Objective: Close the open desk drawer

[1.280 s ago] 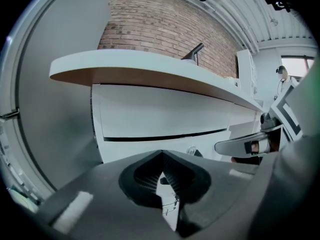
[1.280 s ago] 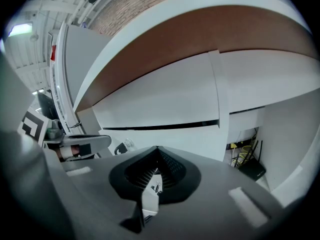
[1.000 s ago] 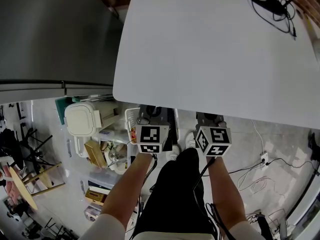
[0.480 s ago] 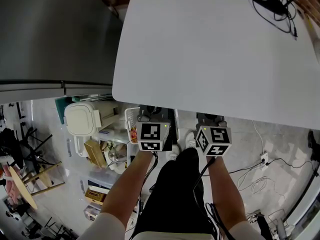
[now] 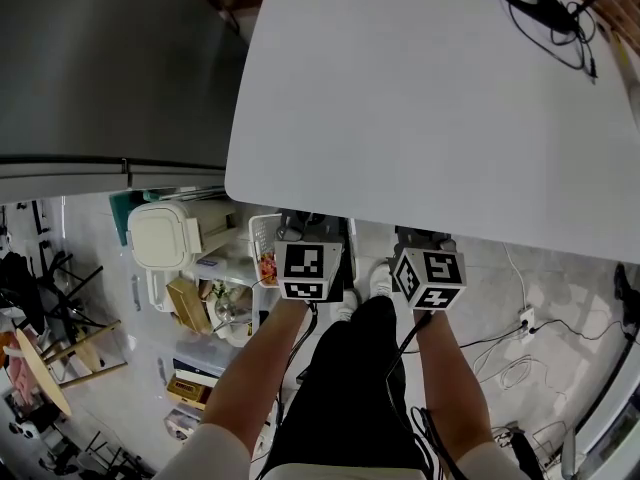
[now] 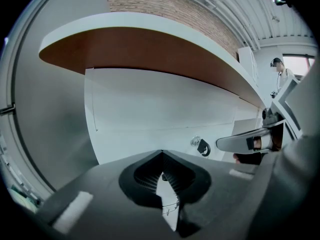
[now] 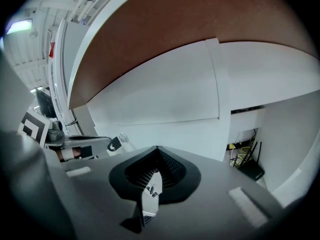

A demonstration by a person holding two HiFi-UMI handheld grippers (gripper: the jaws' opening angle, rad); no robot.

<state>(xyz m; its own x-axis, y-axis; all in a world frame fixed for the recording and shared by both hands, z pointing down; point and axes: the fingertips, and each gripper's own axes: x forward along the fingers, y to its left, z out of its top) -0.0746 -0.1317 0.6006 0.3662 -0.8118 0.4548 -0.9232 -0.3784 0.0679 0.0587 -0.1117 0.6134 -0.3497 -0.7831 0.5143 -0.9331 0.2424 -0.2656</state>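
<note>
White drawer front is dead ahead of both my grippers, tucked under the counter, with the counter's brown underside right above it. It has a lock low down with a key in it. The lock shows to the right in the left gripper view and to the left in the right gripper view, so it sits between my two grippers.

In the head view the drawer doesn't show past the counter's front edge, so I can't tell from there how far out it stands.

Left gripper: jaws closed, pads pressed together, nothing between them.
Right gripper: same, jaws closed and empty.
No view shows whether either tip touches the drawer front.

I'm holding both grippers side by side at the counter's front edge, near each other but apart. The left marker cube and right marker cube sit just outside the edge, and the front ends are hidden under the counter. Each gripper shows at the edge of the other's view.

Other items:
- A black cable lies on the counter's far right corner.
- A grey partition stands left of the counter.
- A white lidded bin is on the floor to the left, with boxes beside it.
- My black trousers are between my forearms.
</note>
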